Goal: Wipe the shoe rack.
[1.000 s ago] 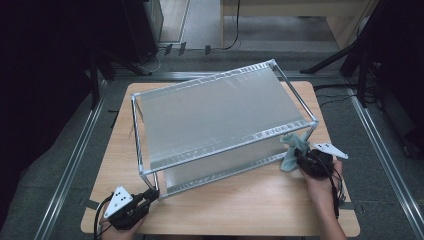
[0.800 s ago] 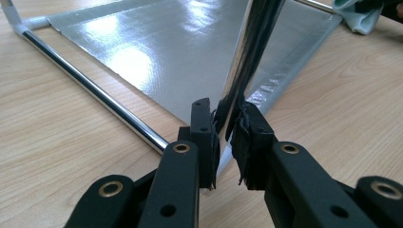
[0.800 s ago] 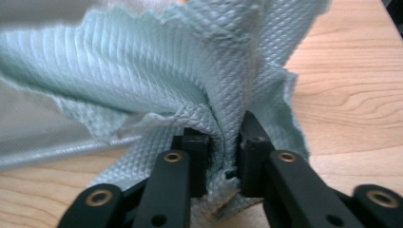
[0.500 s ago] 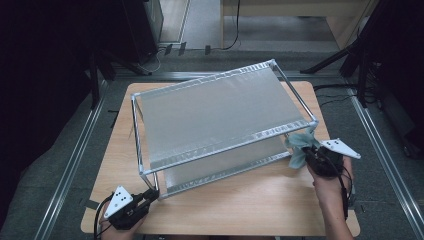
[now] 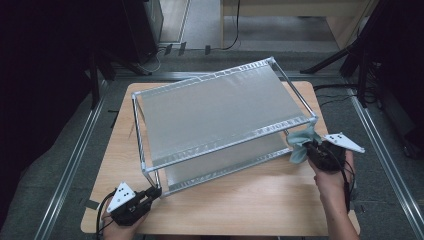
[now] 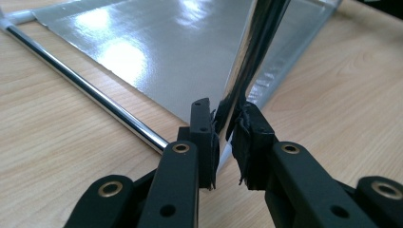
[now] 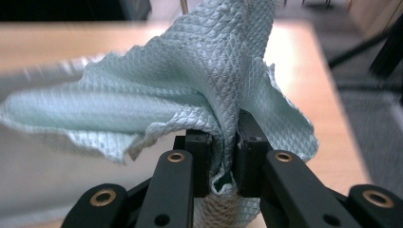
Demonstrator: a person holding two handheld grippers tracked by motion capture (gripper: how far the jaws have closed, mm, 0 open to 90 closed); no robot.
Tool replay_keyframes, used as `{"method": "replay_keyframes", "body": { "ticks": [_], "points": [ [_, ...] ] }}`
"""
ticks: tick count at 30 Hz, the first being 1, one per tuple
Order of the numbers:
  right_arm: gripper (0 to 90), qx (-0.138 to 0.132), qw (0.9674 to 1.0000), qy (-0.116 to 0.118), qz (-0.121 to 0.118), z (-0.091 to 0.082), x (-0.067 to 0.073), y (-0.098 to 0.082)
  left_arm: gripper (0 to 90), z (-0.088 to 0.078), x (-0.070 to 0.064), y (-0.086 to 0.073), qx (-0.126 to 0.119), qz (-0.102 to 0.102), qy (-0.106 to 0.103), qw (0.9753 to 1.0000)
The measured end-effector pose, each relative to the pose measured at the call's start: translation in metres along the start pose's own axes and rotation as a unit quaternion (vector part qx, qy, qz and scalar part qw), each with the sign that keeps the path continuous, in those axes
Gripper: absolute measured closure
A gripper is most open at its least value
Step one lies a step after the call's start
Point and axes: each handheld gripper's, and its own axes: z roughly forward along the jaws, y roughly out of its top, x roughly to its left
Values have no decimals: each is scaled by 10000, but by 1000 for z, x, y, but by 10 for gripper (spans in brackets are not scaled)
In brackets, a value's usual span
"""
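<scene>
A two-shelf chrome rack (image 5: 220,107) with silvery shelf liners stands on the wooden table (image 5: 250,200). At the table's front left, my left gripper (image 5: 152,192) is shut on the rack's front-left leg (image 6: 252,52); the pads of the left gripper (image 6: 225,121) press on the chrome tube just above the lower shelf. By the rack's front-right corner, my right gripper (image 5: 310,149) holds a pale teal waffle-weave cloth (image 5: 299,142) off the table. The jaws of the right gripper (image 7: 223,137) have just been closing, and the bunched cloth (image 7: 190,85) is pinched between them.
Metal floor rails (image 5: 70,165) run along both sides of the table. Dark stands and cables (image 5: 345,95) sit behind and to the right. Bare wood lies in front of the rack between my two hands.
My right gripper has risen a little by the rack's front-right corner, with the teal cloth now hanging from it. The left gripper has stayed on the rack's leg.
</scene>
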Motion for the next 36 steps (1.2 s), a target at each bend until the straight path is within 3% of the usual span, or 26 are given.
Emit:
{"method": "replay_keyframes", "body": {
  "ticks": [2,4,7,11,15,19,22,24,25,27,29,31,33,36],
  "points": [
    [797,194,9998,65,48,6,-3,-8,786,1,3,3,101,21,-129,9999],
    [797,103,9999,99,3,3,-2,-6,789,1,4,2,62,68,-109,9999],
    [797,-220,9997,138,37,-12,1,10,789,3,6,-4,-41,70,-193,9998],
    [798,-817,9965,138,94,-31,7,30,791,3,7,-5,-33,140,-218,9997],
    [796,-939,9955,75,114,-27,10,34,792,5,8,-6,-59,166,-220,9996],
    [795,-666,9977,-114,45,-11,12,19,795,5,8,-5,-51,218,-226,9995],
    [792,-234,9995,-213,59,7,9,0,795,5,9,-5,-37,221,-250,9994],
    [788,-5,9997,-157,174,16,6,-8,794,5,9,-4,-8,220,-230,9995],
    [789,42,9996,-159,227,18,6,-10,795,5,8,-4,2,232,-210,9995],
    [790,29,9999,-127,113,16,12,-10,797,5,8,-4,10,246,-206,9995],
    [790,-111,9999,56,-8,11,19,-6,797,5,8,-4,5,250,-202,9995],
    [787,-416,9985,252,-260,6,26,0,797,6,8,-4,-15,236,-201,9995],
    [775,-665,9964,265,-444,3,31,5,796,6,7,-5,-48,198,-186,9996],
    [778,-799,9966,97,-172,5,27,7,797,6,6,-5,-38,218,-160,9996]
  ]
}}
